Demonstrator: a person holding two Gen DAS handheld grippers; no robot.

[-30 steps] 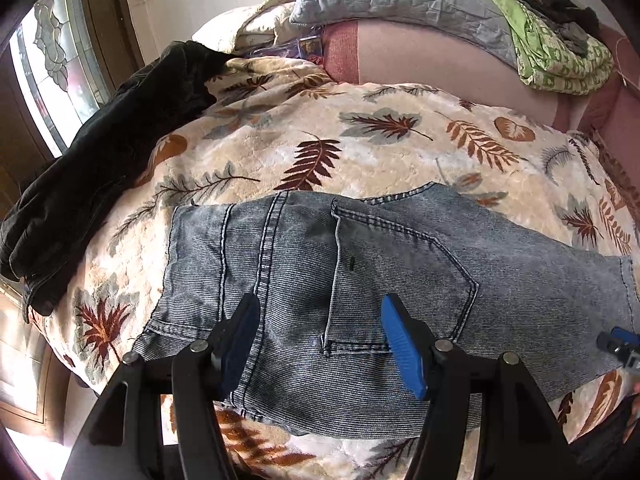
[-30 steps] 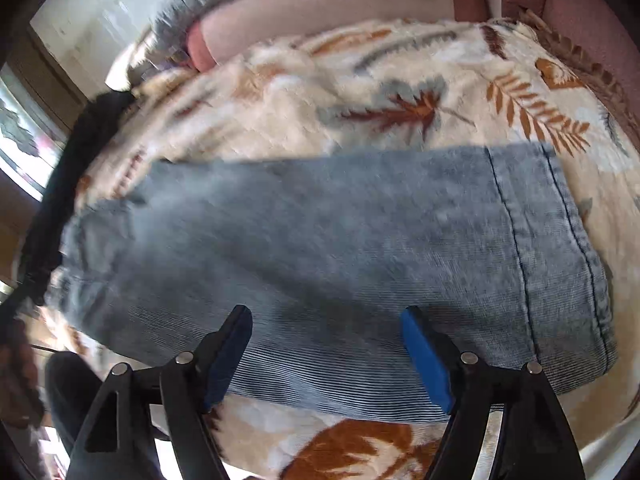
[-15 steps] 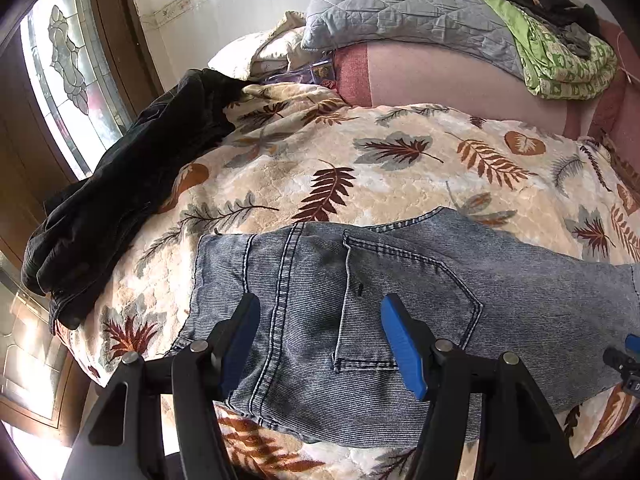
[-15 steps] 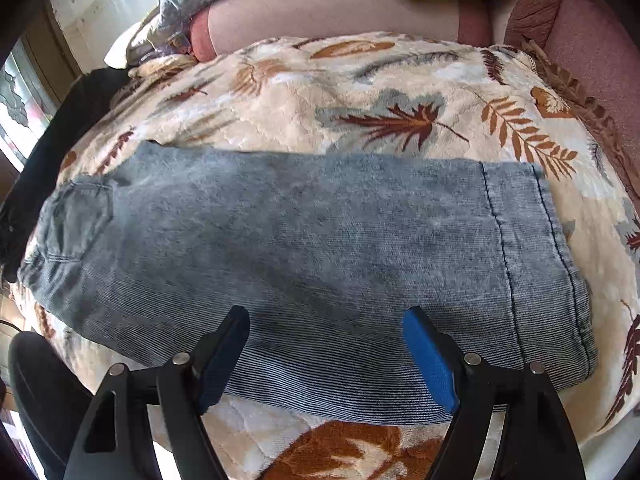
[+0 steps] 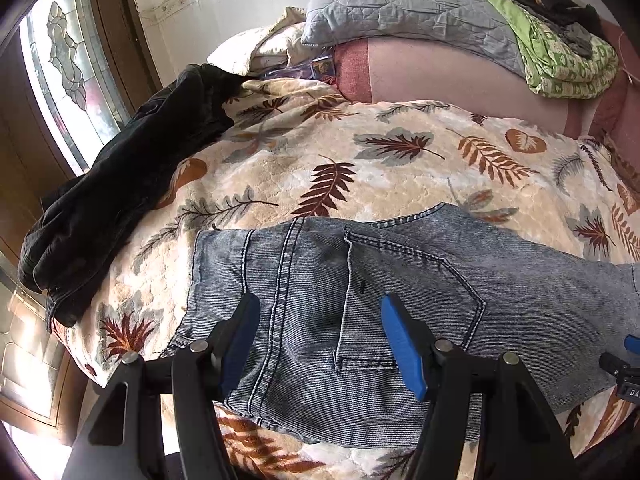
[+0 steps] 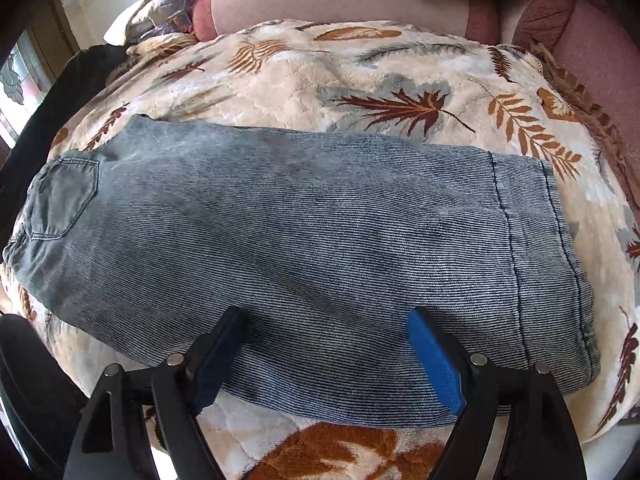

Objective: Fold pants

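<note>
Faded blue denim pants point(image 6: 304, 240) lying flat, doubled lengthwise, on cream leaf-patterned blanket point(image 5: 360, 168). Left hand-held gripper point(image 5: 320, 340) spread wide above waist end of pants, pinching nothing. Right hand-held gripper point(image 6: 328, 356) likewise spread, above leg part near hem.

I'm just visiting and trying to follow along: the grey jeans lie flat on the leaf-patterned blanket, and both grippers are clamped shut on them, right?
Not quite. The grey jeans do lie flat on the leaf-patterned blanket, but both wrist views show the left gripper and the right gripper open, jaws spread above the denim, gripping nothing.
</note>
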